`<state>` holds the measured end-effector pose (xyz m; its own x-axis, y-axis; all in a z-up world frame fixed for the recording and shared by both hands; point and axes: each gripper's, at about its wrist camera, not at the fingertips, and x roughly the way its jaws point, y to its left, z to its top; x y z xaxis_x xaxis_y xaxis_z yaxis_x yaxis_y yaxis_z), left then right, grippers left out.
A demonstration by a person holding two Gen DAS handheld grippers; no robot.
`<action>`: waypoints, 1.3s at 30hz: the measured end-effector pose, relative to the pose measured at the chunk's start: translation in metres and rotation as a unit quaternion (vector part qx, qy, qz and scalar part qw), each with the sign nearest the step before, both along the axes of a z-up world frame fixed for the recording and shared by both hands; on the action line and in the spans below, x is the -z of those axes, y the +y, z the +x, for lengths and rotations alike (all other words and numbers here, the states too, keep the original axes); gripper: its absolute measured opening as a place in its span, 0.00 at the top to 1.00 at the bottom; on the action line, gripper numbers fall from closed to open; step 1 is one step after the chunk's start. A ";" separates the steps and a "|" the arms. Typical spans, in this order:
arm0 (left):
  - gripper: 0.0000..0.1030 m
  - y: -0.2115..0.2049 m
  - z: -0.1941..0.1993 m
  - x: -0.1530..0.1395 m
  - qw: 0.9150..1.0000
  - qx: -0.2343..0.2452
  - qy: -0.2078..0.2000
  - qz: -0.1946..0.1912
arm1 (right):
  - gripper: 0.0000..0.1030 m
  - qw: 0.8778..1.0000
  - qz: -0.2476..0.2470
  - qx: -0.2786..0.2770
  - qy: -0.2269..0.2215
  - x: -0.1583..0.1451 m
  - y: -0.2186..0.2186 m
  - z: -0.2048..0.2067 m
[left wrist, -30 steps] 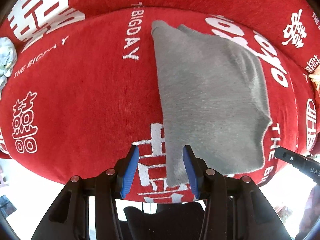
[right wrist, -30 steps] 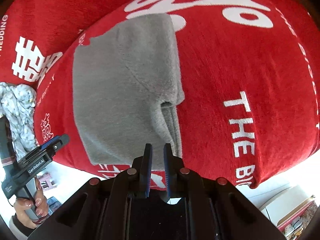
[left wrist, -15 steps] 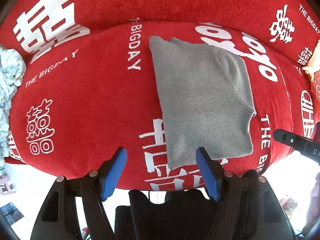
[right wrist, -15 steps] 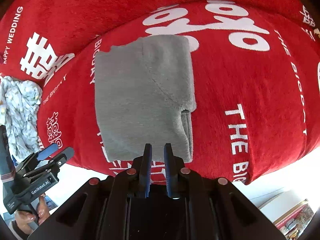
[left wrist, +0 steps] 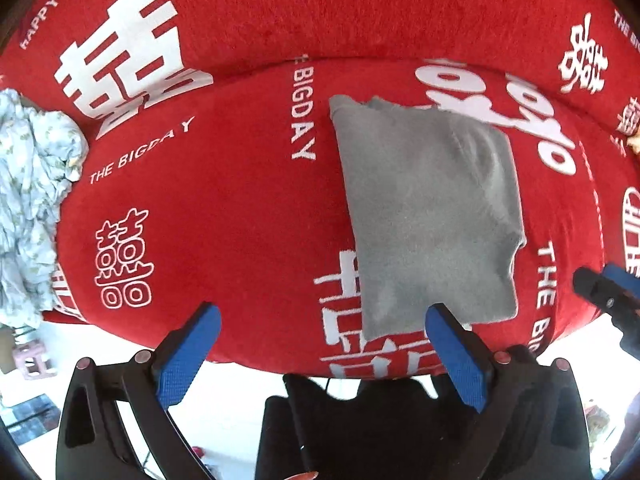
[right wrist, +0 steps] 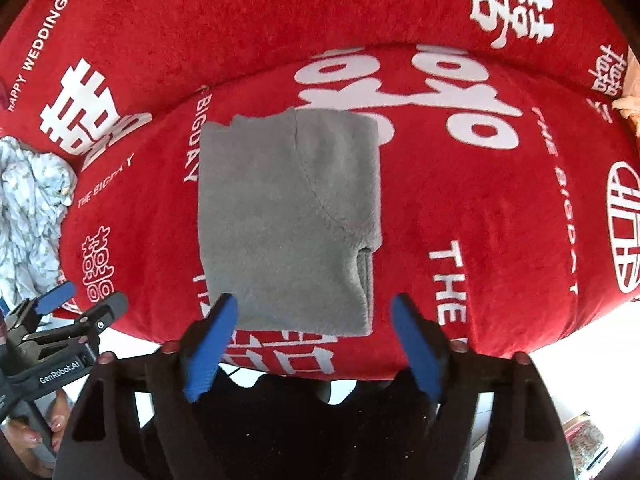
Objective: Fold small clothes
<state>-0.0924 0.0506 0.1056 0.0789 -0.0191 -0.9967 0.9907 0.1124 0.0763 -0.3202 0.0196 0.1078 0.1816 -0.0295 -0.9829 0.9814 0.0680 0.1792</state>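
1. Change vs a sec ago: L gripper [left wrist: 322, 332] was half-spread low over the garment's [left wrist: 430, 216] near-left corner; R gripper [right wrist: 314, 328] was pressed nearly together at the near edge. Now both sit higher and back from the cloth, more of the cushion [left wrist: 224, 216] in frame.
2. L gripper state: jaws opening, spread wide, nothing between the pads. Right pad overlaps the garment's near edge in view only; looks clear of it, no contact evident.
3. R gripper state: jaws opening, spread wide, nothing pinched. The near edge shows between the pads but lies below them.
4. Meaning for task: judged a release after the last fold. Garment lies on its own, compact, no loose sleeve showing. This piece looks done or close to it.
5. Garment location: flat on the red cushion's seat, right of centre in L view, centre in R view, near edge close to the cushion's front lip. Well apart from the crumpled pale cloth [right wrist: 30, 216] at the left end.
6. Orientation: roughly rectangular grey fleece. Long axis runs front to back, from the grippers toward the backrest [right wrist: 280, 20]. Far-left corner is notched, uneven. Thick folded layers stack at the near-right corner in R view.
7. Seam curves across the top layer in R view.
8. Next, judged: move the piece aside or fetch the pale cloth.
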 end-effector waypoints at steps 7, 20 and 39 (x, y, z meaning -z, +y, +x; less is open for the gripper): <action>0.00 0.002 -0.018 -0.005 1.000 0.026 0.003 0.010 | 0.10 1.000 -0.001 0.006 0.022 -0.003 -0.001 -0.005; 0.00 -0.006 -0.032 -0.012 0.999 0.036 0.003 0.010 | 0.00 1.000 0.007 -0.004 0.023 -0.010 -0.005 -0.004; 0.00 -0.009 -0.015 -0.009 1.000 0.000 0.017 0.012 | 0.00 0.999 0.011 -0.004 0.051 -0.012 -0.008 0.000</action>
